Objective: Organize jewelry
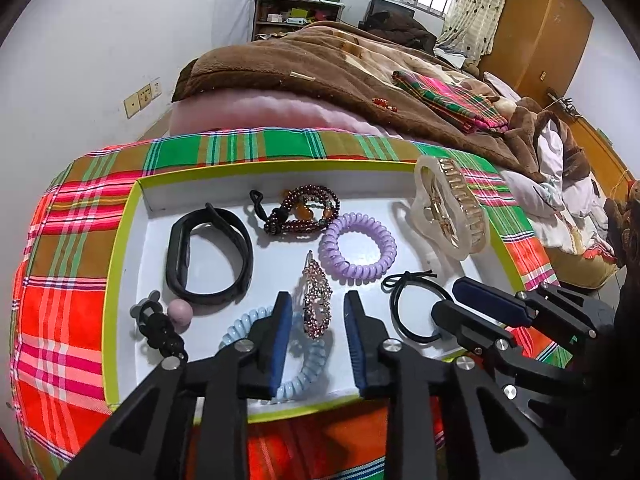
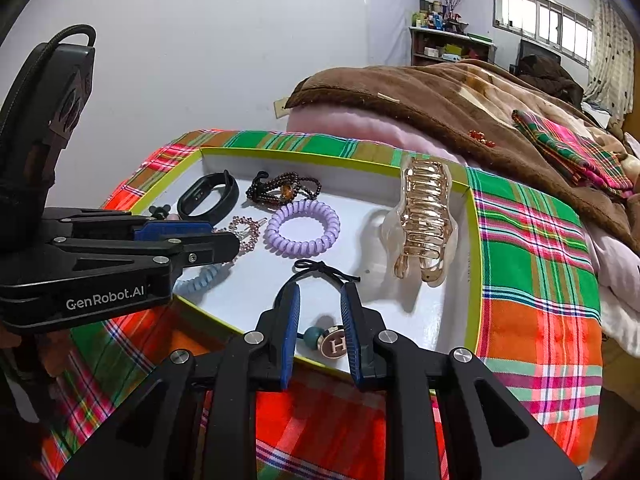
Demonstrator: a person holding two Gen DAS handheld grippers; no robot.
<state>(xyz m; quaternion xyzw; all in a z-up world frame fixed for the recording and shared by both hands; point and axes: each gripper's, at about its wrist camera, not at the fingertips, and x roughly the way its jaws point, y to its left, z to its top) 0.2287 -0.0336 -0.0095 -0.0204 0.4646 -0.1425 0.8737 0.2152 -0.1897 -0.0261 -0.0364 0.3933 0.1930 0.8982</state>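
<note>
From my left wrist view, the left gripper [image 1: 316,332] hangs over the near edge of the tray [image 1: 116,280], fingers parted and pressing on nothing. The rhinestone hair clip [image 1: 316,300] lies between them and a little beyond, its long axis running near to far, in line with the fingers, so I judge a straight push forward would straddle it. The blue coil tie [image 1: 304,376] lies under and beside it. The right gripper [image 1: 488,316] sits off to the right, over the black elastic tie [image 1: 416,308].

From my right wrist view, the right gripper [image 2: 320,316] has narrowly parted fingers flanking that black elastic tie's [image 2: 320,272] charm; I cannot tell whether the pads touch it. The left gripper [image 2: 224,240] is nearer the rhinestone hair clip [image 2: 246,234].
</note>
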